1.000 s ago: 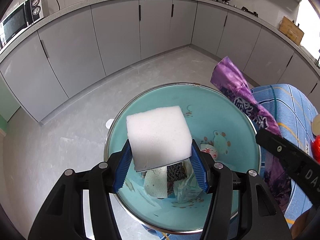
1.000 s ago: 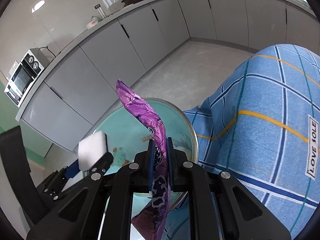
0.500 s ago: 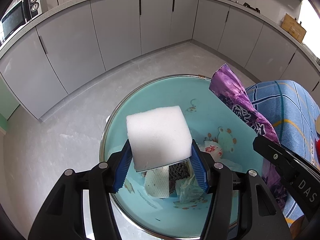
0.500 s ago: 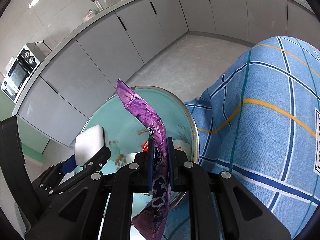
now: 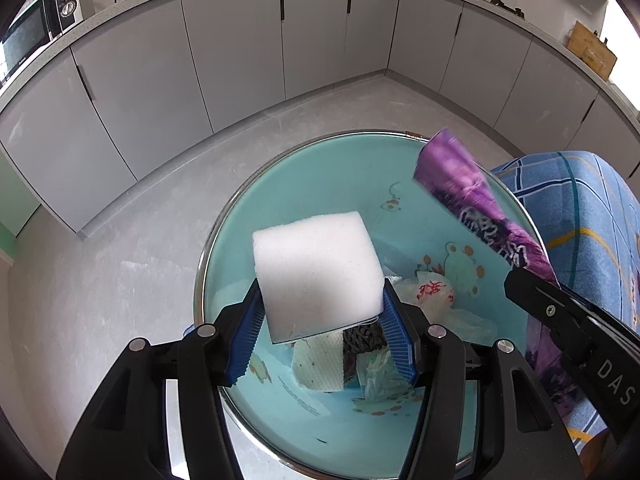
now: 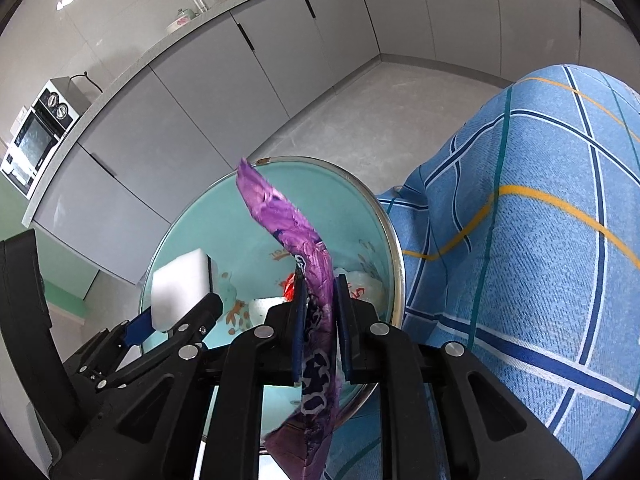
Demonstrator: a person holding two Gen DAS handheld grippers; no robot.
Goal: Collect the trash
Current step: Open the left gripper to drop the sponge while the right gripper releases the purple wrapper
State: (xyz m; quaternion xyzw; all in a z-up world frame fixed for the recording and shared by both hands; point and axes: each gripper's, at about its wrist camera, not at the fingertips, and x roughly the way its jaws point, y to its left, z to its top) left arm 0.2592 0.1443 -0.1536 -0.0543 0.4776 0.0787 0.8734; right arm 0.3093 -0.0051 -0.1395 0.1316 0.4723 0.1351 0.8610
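My left gripper (image 5: 320, 320) sits low in the centre of the left wrist view, its blue ribbed pads (image 5: 248, 340) clamped on either side of a white square foam block (image 5: 316, 272), which I hold above a round turquoise basin with a metal rim and cartoon prints (image 5: 304, 176). Under the block, on the basin's floor, lies loose trash: a white dotted paper piece (image 5: 318, 364), a dark knobbly scrap (image 5: 362, 338), a thin clear plastic bag (image 5: 378, 372) and a crumpled white wrapper with red marks (image 5: 434, 292).

My right gripper (image 6: 318, 300) is at the lower centre of the right wrist view with a long purple foil wrapper with white lettering (image 6: 288, 216) between its narrow jaws. The jaws are parting, and a slim gap shows on the right side of the foil, so I think the pads no longer squeeze it, though the view is tight there. The wrapper's upper end arches up to the left over the basin, and its lower end hangs below the fingers, at the basin's near rim.

A blue checked tablecloth with yellow lines (image 6: 540, 220) fills the right side of that view, touching the basin's right edge. Grey cabinets (image 5: 240, 40) curve across the top, with a microwave oven (image 5: 36, 32) on the counter at upper left
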